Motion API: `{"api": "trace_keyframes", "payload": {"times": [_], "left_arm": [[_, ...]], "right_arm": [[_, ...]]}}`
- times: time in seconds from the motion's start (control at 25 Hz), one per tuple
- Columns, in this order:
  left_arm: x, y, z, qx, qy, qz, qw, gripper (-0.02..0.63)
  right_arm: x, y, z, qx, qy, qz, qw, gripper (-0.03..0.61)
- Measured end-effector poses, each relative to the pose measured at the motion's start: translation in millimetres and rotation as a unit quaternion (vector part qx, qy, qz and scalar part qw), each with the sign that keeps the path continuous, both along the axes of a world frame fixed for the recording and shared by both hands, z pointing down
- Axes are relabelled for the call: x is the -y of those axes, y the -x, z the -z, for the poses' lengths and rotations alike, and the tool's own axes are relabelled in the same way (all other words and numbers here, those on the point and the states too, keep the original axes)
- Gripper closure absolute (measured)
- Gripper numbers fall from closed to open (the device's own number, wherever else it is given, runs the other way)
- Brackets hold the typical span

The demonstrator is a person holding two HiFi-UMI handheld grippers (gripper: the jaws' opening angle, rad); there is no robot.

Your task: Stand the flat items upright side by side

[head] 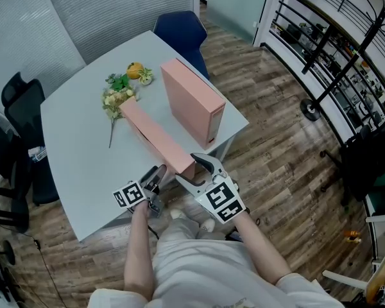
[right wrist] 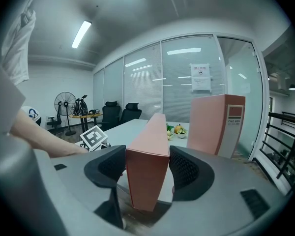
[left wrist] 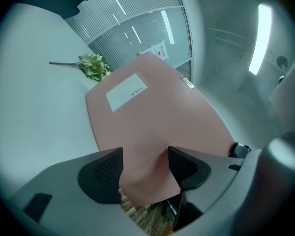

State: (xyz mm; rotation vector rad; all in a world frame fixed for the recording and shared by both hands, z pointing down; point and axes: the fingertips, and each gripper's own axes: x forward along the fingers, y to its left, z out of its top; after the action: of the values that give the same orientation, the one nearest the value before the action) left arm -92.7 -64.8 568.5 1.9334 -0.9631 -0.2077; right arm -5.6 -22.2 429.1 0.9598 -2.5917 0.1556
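hidden: in the head view the marker cube covers the tips of the left gripper [left wrist: 145, 157]. In its own view I can't tell whether the pads touch anything.
cut off: the spine print on the far file box [head: 191, 98] is too small to read from the head view.
right gripper [right wrist: 147, 163]: jaws wide, clamped across the narrow end of the near file box [right wrist: 147, 176], with pads on both sides.
left gripper: jaws apart, nothing pinched. The near box's broad labelled face and its lower corner fill the gap just ahead.
near box: on its long edge, running 11 to 5 o'clock across the table [head: 77, 146]. Its 5 o'clock end is at the table edge with floor showing under the corner.
far box: upright, at 2 o'clock from the near box and apart from it.
flowers [head: 119, 90]: at the near box's 11 o'clock end.
arms: both forearms come in from 6 o'clock. The left hand is at 9 o'clock of the box end and the right at 3.
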Motion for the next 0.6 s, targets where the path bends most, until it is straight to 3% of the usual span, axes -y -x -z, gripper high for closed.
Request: {"api": "trace_keyframes", "payload": {"times": [0.32, 0.6], "left_arm": [[-0.6, 1.8, 6.6, 0.001, -0.007, 0.005, 1.0000, 0.337], [8.3, 22.1, 21.8, -0.005, -0.024, 0.022, 0.9995, 0.337]], "right_arm": [[6.5, -12.4, 0.6, 0.028, 0.033, 0.002, 0.999, 0.287], [12.3, -4.2, 7.5, 0.012, 0.058, 0.024, 0.998, 0.279]]}}
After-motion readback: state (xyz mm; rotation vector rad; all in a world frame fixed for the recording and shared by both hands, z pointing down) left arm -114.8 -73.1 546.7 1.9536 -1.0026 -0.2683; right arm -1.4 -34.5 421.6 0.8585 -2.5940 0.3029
